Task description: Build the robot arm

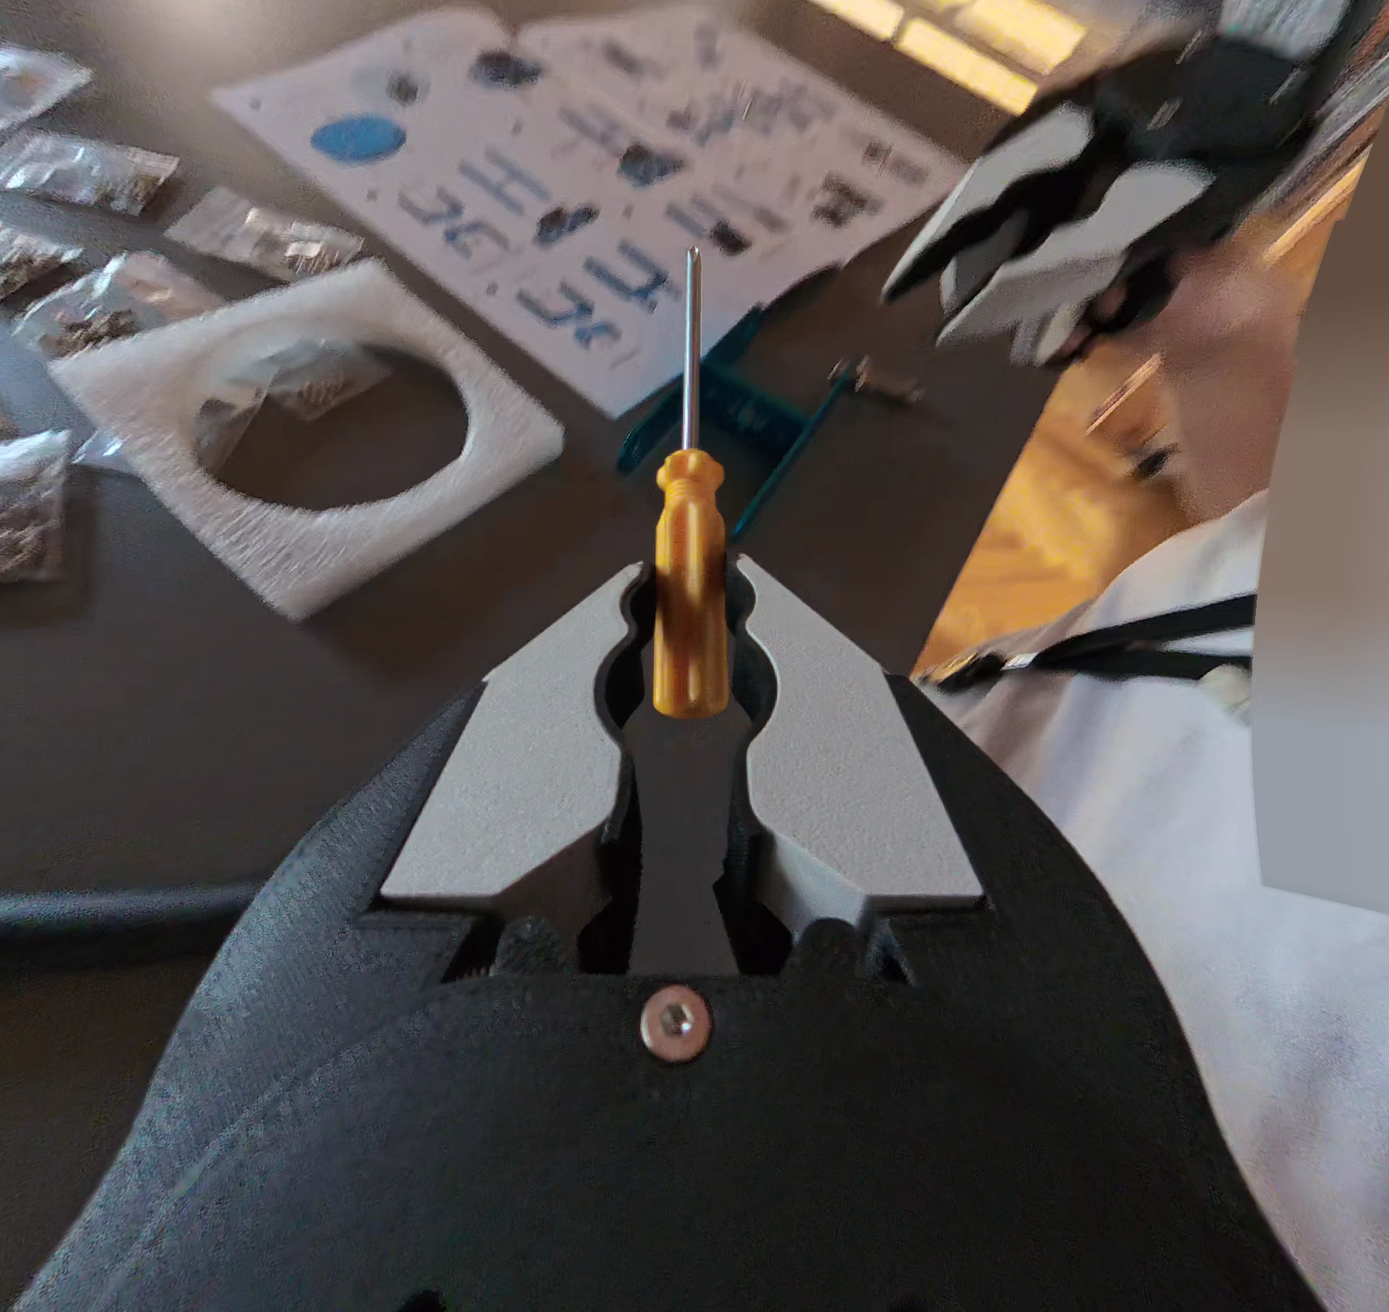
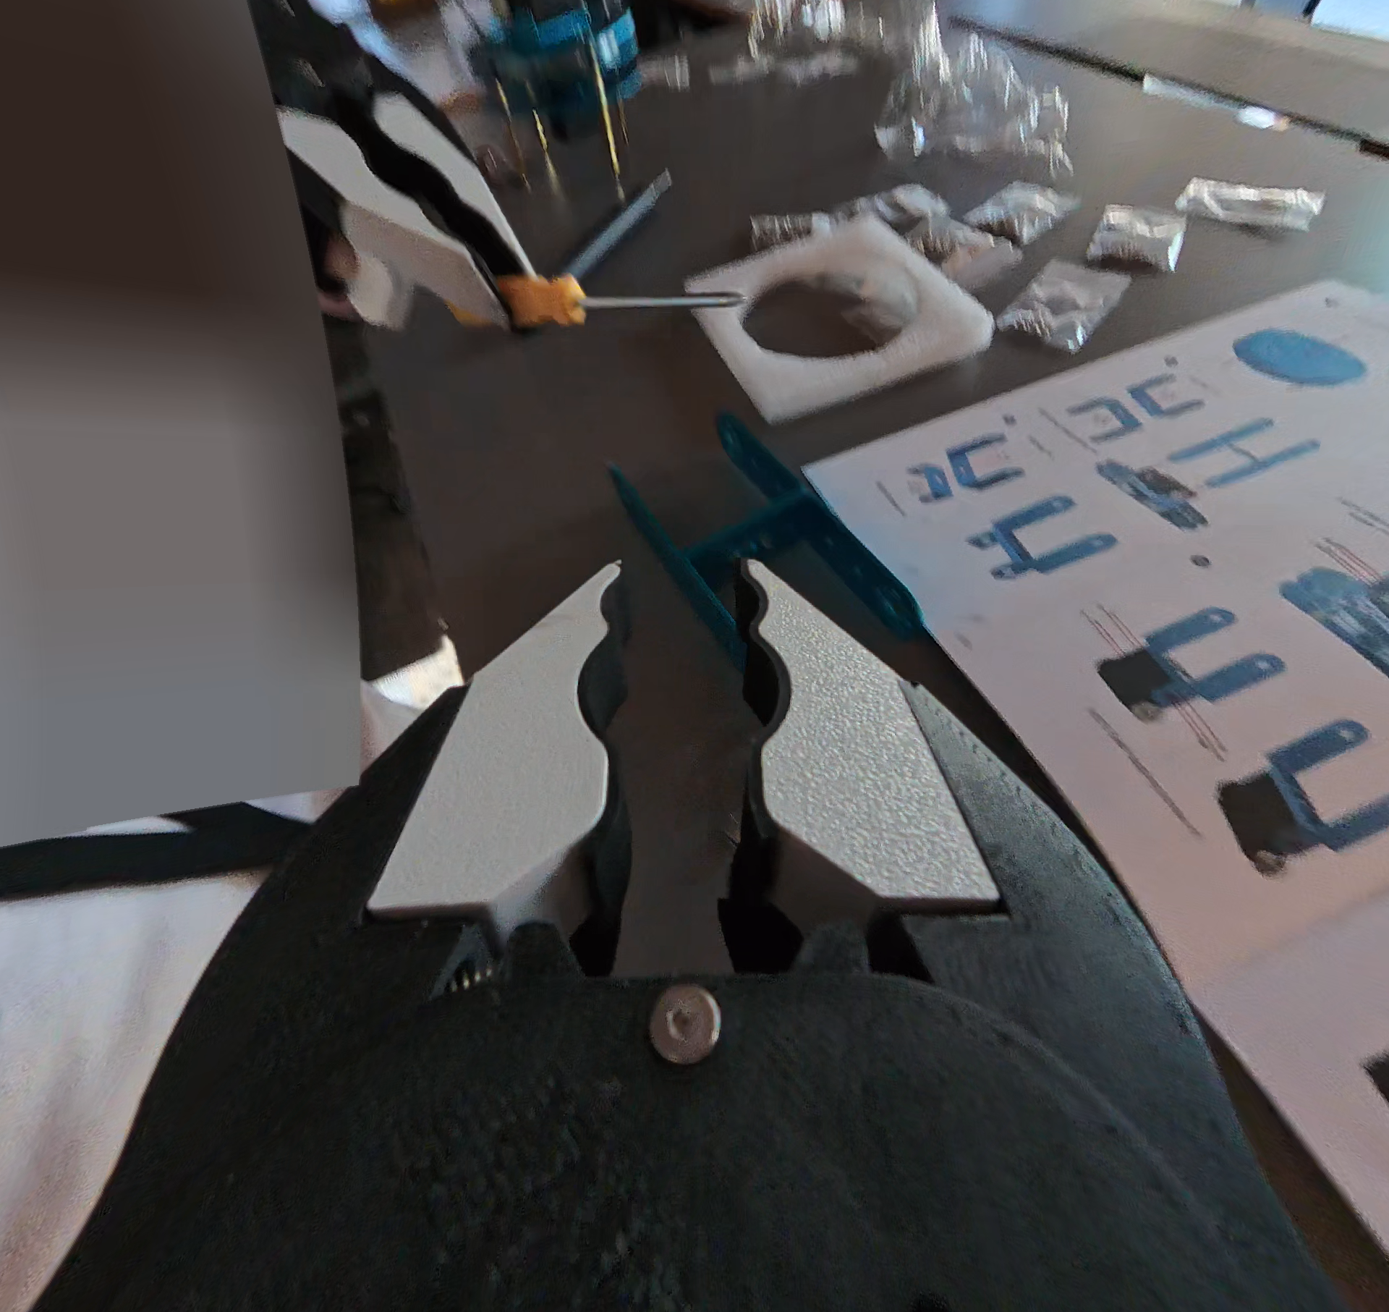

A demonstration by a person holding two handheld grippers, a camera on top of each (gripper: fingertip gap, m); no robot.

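The left gripper is clamped on the orange handle of a small screwdriver, its fingers closed against the handle's sides near their tips. The tool lies in line with the fingers, its thin metal shaft pointing straight ahead over the dark surface. In the right wrist view this gripper comes in from the left, with the shaft level and its tip reaching toward the white foam frame.

The right gripper stands a little open with nothing between its fingers. It hangs low over the surface, angled down at the blue perforated metal frame, one strip of which runs just beside the right finger; whether they touch cannot be told. In the left wrist view it hovers at the upper right.

Beyond the frame lies a printed instruction sheet. Small clear bags of hardware are scattered past the foam frame.
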